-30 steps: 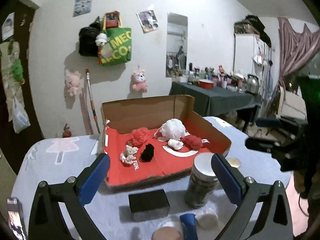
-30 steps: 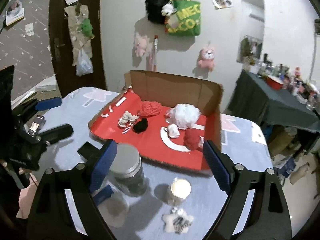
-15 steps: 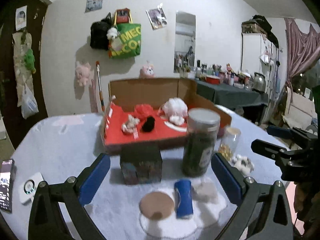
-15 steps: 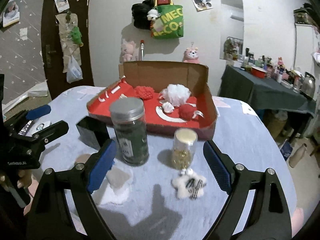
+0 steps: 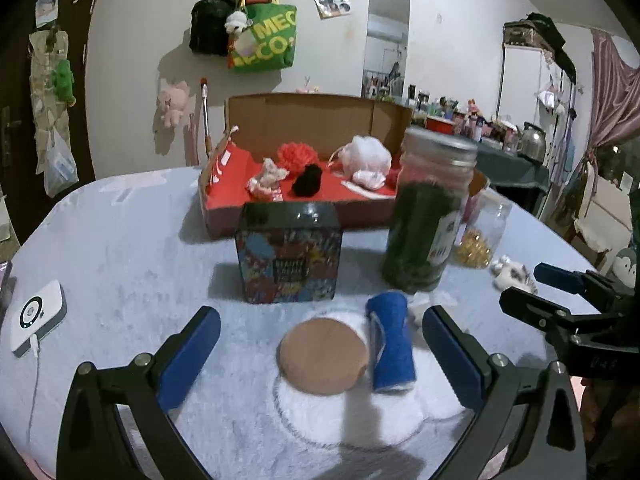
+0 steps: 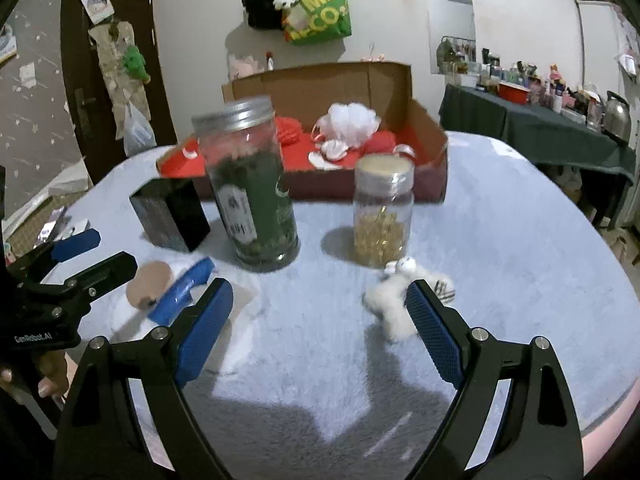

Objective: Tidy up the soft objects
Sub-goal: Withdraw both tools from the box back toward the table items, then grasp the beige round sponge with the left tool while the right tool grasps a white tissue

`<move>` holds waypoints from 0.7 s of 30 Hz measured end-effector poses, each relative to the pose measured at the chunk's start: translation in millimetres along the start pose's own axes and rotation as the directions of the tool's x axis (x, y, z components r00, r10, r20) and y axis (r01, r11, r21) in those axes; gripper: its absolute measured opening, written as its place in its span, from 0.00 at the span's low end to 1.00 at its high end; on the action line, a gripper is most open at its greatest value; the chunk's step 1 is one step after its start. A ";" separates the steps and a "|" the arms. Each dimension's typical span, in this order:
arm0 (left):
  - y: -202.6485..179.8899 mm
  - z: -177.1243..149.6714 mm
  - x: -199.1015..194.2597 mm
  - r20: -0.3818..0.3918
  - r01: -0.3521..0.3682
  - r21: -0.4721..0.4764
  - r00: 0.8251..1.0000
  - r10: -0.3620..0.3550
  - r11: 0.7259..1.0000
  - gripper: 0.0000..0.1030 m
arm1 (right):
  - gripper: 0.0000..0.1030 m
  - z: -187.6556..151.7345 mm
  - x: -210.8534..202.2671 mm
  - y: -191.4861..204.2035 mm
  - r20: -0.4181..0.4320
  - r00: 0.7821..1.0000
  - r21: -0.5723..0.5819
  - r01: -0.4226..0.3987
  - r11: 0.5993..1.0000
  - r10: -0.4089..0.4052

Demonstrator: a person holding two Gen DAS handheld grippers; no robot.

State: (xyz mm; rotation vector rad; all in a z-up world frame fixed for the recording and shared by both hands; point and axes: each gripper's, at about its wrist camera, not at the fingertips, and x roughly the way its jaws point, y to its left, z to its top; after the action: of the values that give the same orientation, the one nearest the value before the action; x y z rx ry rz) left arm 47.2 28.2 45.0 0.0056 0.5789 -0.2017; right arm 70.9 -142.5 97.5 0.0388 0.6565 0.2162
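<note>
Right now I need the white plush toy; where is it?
In the right wrist view, the white plush toy lies on the table in front of the small jar.

The cardboard box is brown outside, red inside; in it lie a white pouf, a red pouf and a black ball; the tin bears a multicoloured comic print; the blue roll rests on a white fluffy pad; both grippers' pads are blue.
</note>
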 end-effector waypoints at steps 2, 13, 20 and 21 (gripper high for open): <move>2.8 -2.1 2.0 -0.012 -0.001 -0.004 1.000 0.001 1.000 1.00 | 0.87 -1.7 3.4 3.2 -0.009 1.000 -0.017 -0.003 1.000 0.003; 16.3 -9.3 18.8 -0.129 -0.015 0.036 0.991 0.020 0.999 1.00 | 0.87 -2.0 20.2 12.3 -0.065 0.995 -0.046 -0.081 0.996 0.078; 14.8 -13.8 25.2 -0.185 0.016 0.096 0.983 0.003 0.995 0.99 | 0.87 -2.1 34.6 19.7 -0.114 0.986 -0.048 -0.126 0.991 0.120; 14.3 -13.3 26.0 -0.190 0.018 0.106 0.982 0.003 0.994 0.99 | 0.87 -2.0 36.1 21.2 -0.117 0.986 -0.054 -0.129 0.990 0.122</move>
State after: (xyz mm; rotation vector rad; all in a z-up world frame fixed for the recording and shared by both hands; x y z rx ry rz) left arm 64.0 38.1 19.0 0.1285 0.7580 -0.2415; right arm 93.6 -114.2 76.4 0.0088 0.7612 0.3620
